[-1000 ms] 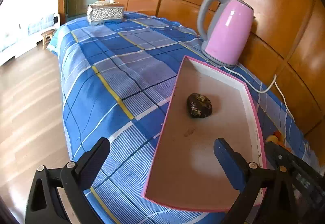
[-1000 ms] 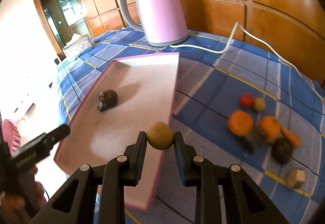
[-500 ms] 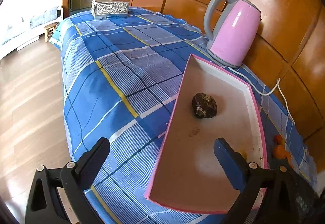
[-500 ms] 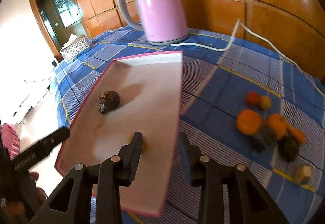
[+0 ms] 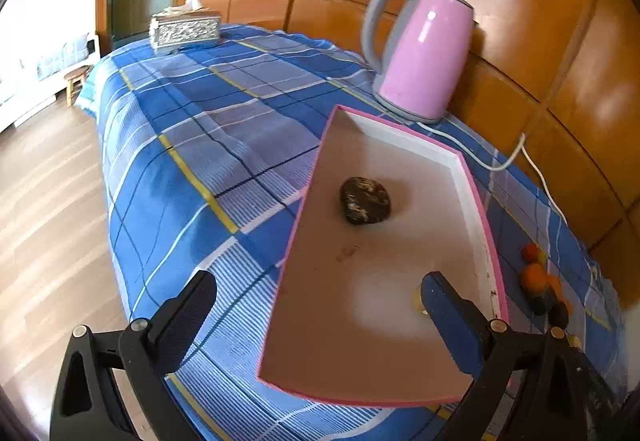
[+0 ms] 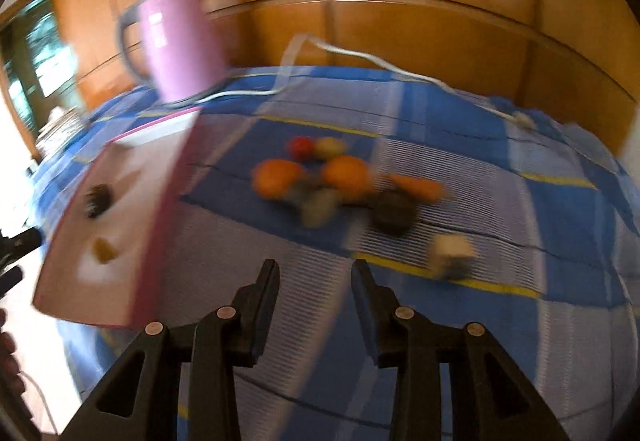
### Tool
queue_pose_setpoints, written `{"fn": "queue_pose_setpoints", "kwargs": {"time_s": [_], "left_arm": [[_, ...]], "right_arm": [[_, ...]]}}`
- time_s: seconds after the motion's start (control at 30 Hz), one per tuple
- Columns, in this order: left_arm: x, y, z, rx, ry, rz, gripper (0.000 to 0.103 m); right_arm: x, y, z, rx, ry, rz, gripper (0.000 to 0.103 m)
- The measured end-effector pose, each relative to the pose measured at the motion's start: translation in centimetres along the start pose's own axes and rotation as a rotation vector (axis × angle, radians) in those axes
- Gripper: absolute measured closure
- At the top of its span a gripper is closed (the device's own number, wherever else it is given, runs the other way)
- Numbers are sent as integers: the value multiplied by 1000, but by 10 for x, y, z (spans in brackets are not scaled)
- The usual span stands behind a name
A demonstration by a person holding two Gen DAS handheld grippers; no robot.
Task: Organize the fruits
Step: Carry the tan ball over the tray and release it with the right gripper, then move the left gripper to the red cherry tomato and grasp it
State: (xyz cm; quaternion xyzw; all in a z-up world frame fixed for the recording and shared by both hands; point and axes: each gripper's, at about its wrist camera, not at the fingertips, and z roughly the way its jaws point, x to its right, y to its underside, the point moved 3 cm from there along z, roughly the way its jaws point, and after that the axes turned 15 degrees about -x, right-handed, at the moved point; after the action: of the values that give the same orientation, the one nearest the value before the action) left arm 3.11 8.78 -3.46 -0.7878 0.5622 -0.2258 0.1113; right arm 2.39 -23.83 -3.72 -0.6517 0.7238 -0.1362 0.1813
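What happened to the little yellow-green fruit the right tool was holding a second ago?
The right tool has just been opening and let the yellow-green fruit go. It now lies in the pink tray, and nothing is between the jaws. That tool then swung away toward the fruit pile on the cloth. The dark fruit, the kettle and the open left tool stayed as they were.

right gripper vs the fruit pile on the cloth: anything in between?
Nothing: in the right wrist view only bare checked tablecloth lies between the open right gripper and the fruit pile. The pink tray sits off to the side.
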Motion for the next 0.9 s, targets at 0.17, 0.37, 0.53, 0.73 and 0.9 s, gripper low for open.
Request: {"fn": "queue_pose_setpoints", "kwargs": {"time_s": [0.17, 0.37, 0.53, 0.73, 0.9], "left_arm": [[18, 5, -1, -1, 22, 83, 0], [39, 13, -5, 10, 32, 182, 0], [57, 19, -4, 5, 47, 267, 0], [84, 25, -5, 2, 90, 368, 0], [110, 25, -7, -14, 154, 445, 0]], "right_arm": [[51, 9, -4, 16, 90, 132, 66], [101, 21, -5, 25, 184, 257, 66], [131, 31, -2, 19, 239, 346, 65], [151, 38, 5, 9, 271, 399, 65], [157, 43, 2, 22, 289, 411, 65]]}}
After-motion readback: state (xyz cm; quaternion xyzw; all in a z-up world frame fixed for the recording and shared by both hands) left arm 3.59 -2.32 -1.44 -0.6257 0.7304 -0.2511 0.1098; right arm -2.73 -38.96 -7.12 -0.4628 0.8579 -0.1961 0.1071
